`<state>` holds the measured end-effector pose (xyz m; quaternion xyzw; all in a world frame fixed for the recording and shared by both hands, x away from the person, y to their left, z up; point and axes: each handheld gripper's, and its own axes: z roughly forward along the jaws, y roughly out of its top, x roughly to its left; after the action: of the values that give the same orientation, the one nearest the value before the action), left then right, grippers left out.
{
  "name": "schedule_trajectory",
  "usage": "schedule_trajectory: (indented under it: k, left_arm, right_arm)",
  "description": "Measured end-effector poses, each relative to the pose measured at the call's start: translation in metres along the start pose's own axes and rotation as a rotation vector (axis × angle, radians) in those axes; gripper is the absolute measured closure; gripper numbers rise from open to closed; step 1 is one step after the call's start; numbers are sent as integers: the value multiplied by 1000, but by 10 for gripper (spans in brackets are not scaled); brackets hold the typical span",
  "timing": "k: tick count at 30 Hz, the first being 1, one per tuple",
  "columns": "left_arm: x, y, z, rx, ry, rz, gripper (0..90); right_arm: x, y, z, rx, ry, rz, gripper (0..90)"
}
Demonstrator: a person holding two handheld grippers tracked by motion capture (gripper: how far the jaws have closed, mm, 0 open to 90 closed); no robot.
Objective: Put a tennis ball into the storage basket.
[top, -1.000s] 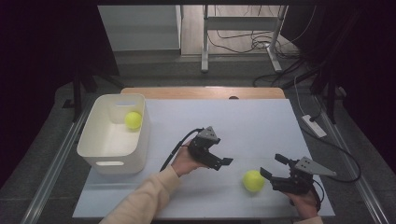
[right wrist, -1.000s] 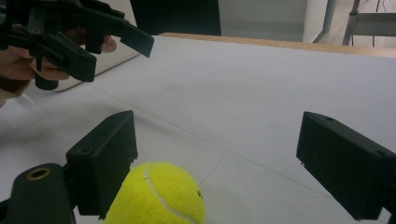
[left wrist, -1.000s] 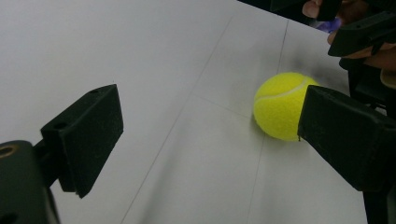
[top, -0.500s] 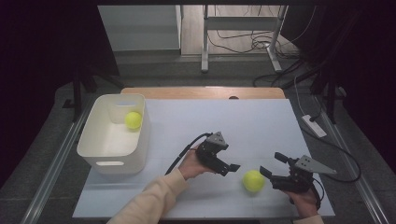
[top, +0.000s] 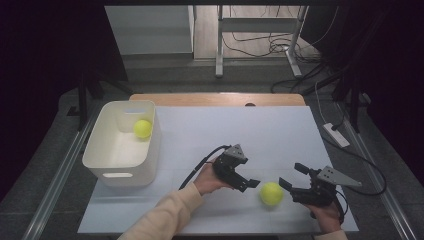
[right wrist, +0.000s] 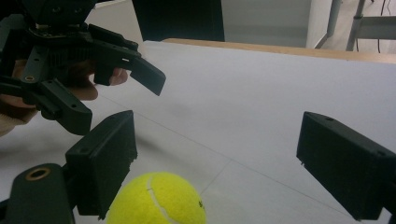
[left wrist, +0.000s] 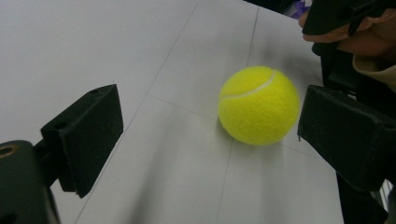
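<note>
A yellow tennis ball (top: 271,193) lies on the white table near the front edge, between the two grippers. My left gripper (top: 247,180) is just left of it and open; in the left gripper view the ball (left wrist: 259,105) sits ahead, nearer the right jaw and untouched by either, with the gripper (left wrist: 209,116) wide apart. My right gripper (top: 290,175) is open just right of the ball. In the right gripper view the ball (right wrist: 159,198) lies low by the left jaw of the gripper (right wrist: 219,140). A second tennis ball (top: 142,129) rests in the white bin (top: 119,170).
The white bin stands at the table's left side. The left gripper (right wrist: 93,60) and its hand appear at the upper left of the right gripper view. A power strip (top: 336,135) lies off the table's right edge. Cables (top: 265,47) trail on the floor beyond.
My left gripper has moved right and toward the front, closing in on the ball on the table. The right gripper and both balls have stayed put.
</note>
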<state>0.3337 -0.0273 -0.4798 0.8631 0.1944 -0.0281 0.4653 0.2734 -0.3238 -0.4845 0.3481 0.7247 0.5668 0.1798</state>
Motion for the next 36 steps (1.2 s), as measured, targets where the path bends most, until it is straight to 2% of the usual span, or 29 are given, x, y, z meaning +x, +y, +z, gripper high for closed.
schedule_trajectory:
  k: [27, 36]
  left_arm:
    - [-15, -1, 28, 43, -41, 25, 70]
    - [-23, 1, 38, 68, -61, 60, 66]
  right_arm:
    - [-3, -1, -1, -12, -6, 14, 120]
    - [-2, -1, -1, -13, -8, 13, 120]
